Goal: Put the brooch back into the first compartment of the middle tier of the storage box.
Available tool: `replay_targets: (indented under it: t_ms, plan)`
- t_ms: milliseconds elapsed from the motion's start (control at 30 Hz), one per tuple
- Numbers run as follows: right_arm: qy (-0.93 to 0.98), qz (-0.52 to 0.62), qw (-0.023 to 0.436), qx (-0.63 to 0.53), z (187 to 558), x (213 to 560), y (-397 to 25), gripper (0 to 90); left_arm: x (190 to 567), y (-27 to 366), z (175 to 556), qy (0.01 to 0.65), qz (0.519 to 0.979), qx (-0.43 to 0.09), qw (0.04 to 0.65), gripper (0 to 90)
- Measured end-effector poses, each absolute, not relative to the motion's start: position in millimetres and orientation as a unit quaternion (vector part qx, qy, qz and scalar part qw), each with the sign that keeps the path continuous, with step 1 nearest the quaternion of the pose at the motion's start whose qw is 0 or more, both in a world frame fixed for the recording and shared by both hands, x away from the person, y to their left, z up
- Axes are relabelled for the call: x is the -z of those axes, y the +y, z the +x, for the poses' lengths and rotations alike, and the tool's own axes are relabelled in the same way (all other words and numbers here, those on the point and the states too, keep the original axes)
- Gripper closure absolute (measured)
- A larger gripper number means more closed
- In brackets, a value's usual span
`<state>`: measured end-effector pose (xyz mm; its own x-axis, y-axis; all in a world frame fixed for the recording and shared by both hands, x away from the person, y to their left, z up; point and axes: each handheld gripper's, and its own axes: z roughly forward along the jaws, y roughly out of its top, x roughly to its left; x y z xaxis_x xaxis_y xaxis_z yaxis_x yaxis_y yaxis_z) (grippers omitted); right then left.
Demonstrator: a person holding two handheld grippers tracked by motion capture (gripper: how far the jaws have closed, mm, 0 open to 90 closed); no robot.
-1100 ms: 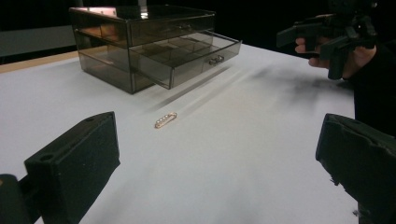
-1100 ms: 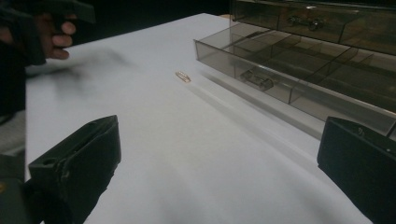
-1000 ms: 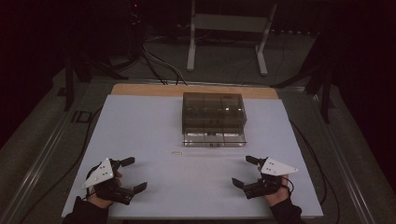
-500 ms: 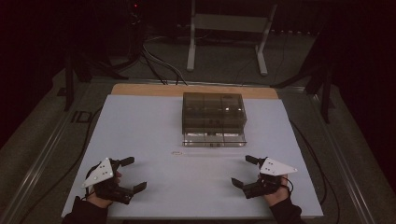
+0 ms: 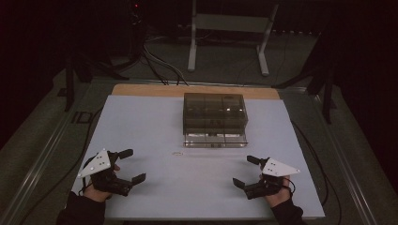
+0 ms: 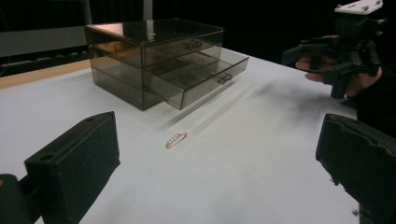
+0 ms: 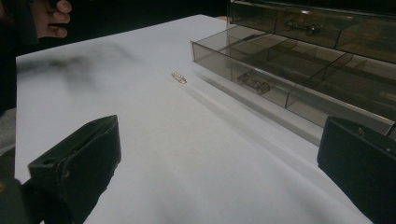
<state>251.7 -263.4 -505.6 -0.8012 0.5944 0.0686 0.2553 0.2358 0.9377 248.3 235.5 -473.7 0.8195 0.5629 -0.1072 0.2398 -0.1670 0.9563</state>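
High view: a smoked plastic drawer box (image 5: 215,118) sits in the middle of the white table (image 5: 141,122), toward its far edge. Its bottom drawer (image 5: 215,139) is pulled out toward the person, likely left that way to take something in. Just in front of the drawer, a little to its left, lies a small clip (image 5: 177,153), alone on the bare surface. The left gripper (image 5: 127,165) rests well in front of the box to its left, the right gripper (image 5: 245,171) well in front to its right. Both have jaws spread wide and hold nothing. They look parked at a ready pose, facing inward toward the box.

Left gripper view: the two black jaws stand far apart with only table between them. The clip (image 6: 176,139) lies ahead, short of the drawer (image 6: 205,77), with its beaded side up. The box (image 6: 154,51) shows divided compartments in the drawer. The right gripper (image 6: 334,65) hangs beyond and to the side of the box, apart from it.

Right gripper view: the jaws are again wide and empty. The clip (image 7: 179,77) lies near the drawer's (image 7: 289,79) front corner, not touching it. The open compartments suggest the clip is meant to go in one; either gripper could reach it.
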Motion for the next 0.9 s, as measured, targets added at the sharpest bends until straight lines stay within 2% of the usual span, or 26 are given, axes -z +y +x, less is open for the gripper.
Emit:
replay_targets:
  t_ms: [900]
  plan:
    - [0.770,0.276,0.150,-0.555,250,506,-264,0.0,468,213,283,0.247,0.760,-0.129,0.587,0.4]
